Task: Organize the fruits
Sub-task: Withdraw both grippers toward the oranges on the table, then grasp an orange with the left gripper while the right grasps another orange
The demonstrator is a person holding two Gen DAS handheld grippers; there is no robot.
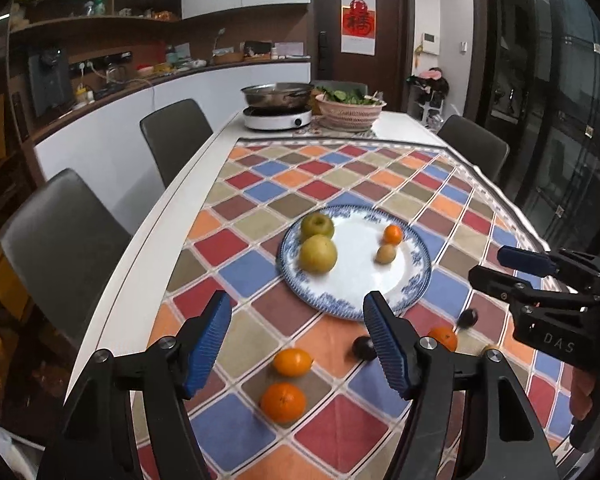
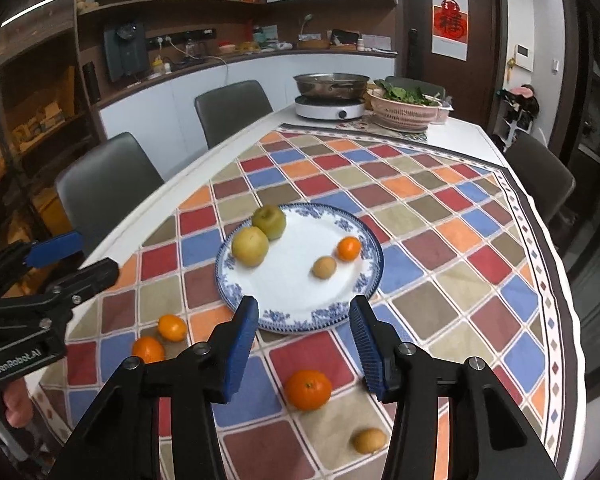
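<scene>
A blue-rimmed white plate point(image 1: 418, 280) point(image 2: 228, 276) lies on the checked tablecloth. It holds a green apple point(image 1: 317, 226) point(image 2: 269, 222), a yellow apple point(image 1: 318, 254) point(image 2: 250, 246), a small orange point(image 1: 393, 235) point(image 2: 349, 249) and a brown kiwi point(image 1: 386, 255) point(image 2: 324, 267). Loose on the cloth in front of it are two oranges point(image 1: 292, 362) point(image 1: 283, 403), two dark fruits point(image 1: 364, 348) point(image 1: 467, 318), another orange point(image 2: 308, 390) and a second kiwi point(image 2: 369, 440). My left gripper point(image 1: 298, 312) point(image 2: 80, 256) hangs open above the loose oranges. My right gripper point(image 2: 304, 316) point(image 1: 488, 266) is open over the plate's near rim, empty.
At the table's far end stand a steel pan on a white hotplate point(image 1: 278, 118) and a pink basket of greens point(image 1: 350, 112). Grey chairs point(image 1: 60, 248) point(image 2: 540, 176) line both sides. The white table edge point(image 1: 140, 240) runs along the left.
</scene>
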